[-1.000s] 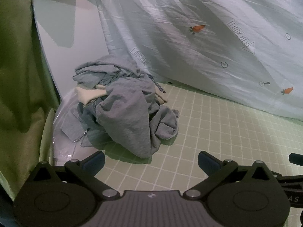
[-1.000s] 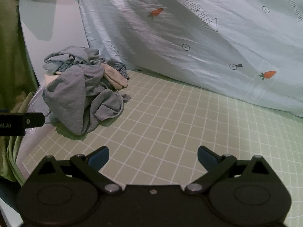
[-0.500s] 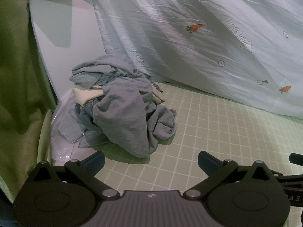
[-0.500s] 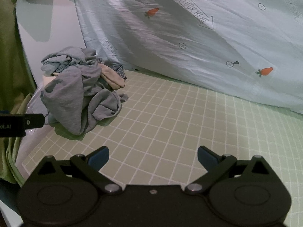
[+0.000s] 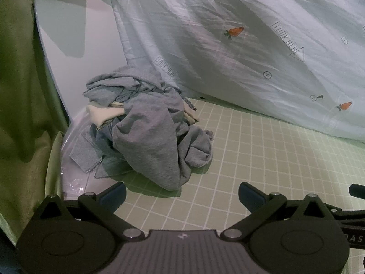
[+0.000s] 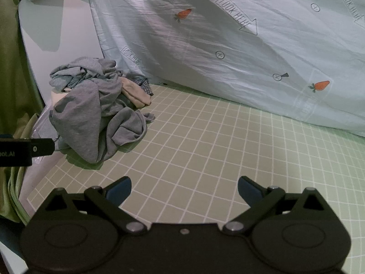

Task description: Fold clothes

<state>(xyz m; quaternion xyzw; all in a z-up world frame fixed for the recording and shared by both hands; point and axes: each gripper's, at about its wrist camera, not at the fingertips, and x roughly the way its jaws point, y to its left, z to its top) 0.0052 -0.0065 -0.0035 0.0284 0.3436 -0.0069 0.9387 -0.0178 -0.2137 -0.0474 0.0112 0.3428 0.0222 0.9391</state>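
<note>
Both grippers have eased a little toward the clothes pile [image 5: 148,132] at the mat's [image 5: 262,159] far-left corner. The left gripper [image 5: 182,190] and right gripper [image 6: 184,188] hang with fingers spread wide, holding nothing. No garment is picked yet.

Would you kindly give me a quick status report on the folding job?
Left gripper open, empty. Right gripper open, empty. Clothes pile crumpled on grid mat, untouched. Nothing between grippers and pile.
</note>
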